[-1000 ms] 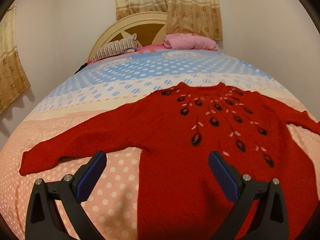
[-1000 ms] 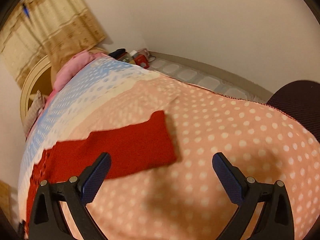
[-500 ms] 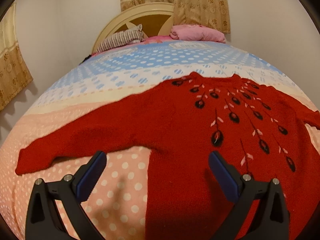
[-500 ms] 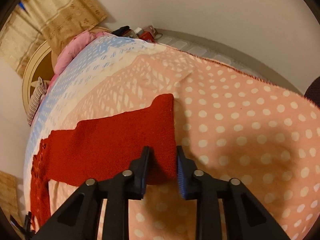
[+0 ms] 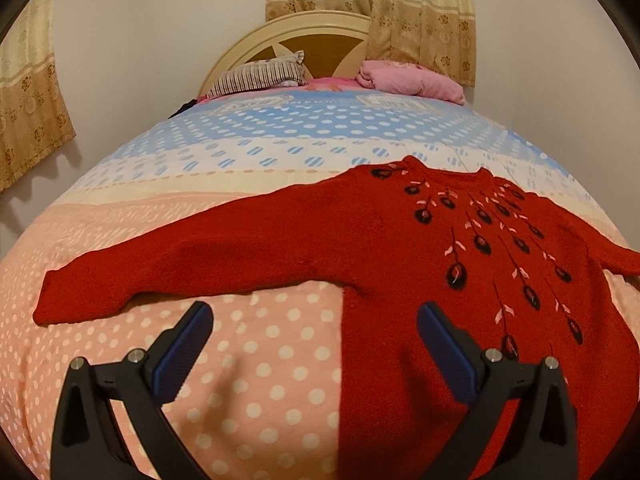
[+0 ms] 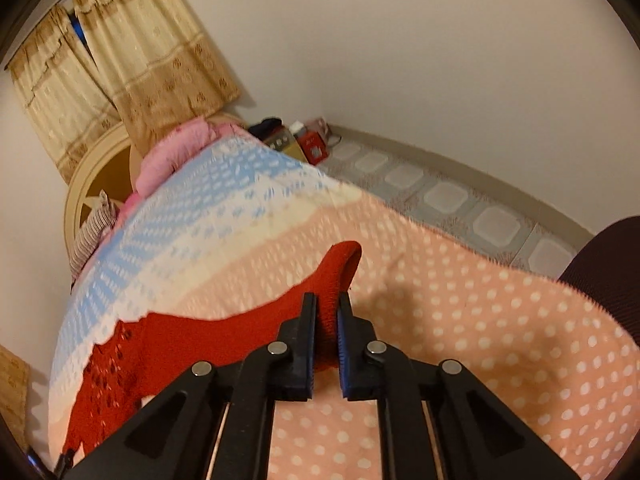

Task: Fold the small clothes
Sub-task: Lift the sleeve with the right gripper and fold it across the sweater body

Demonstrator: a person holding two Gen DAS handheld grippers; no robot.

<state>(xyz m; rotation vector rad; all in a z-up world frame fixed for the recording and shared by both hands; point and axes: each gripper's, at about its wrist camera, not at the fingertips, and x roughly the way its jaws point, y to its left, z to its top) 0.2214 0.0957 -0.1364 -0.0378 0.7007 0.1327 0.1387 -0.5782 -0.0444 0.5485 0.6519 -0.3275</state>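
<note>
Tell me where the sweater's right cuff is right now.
In the right wrist view, the cuff sits at centre, pinched in the right gripper and raised off the dotted bedspread.

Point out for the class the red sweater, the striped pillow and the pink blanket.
red sweater [image 5: 404, 256]: left wrist view, on the chest, left of the embroidered flowers.
striped pillow [image 5: 260, 76]: left wrist view, on its striped middle, by the headboard.
pink blanket [image 5: 412, 82]: left wrist view, on the folded top.
</note>
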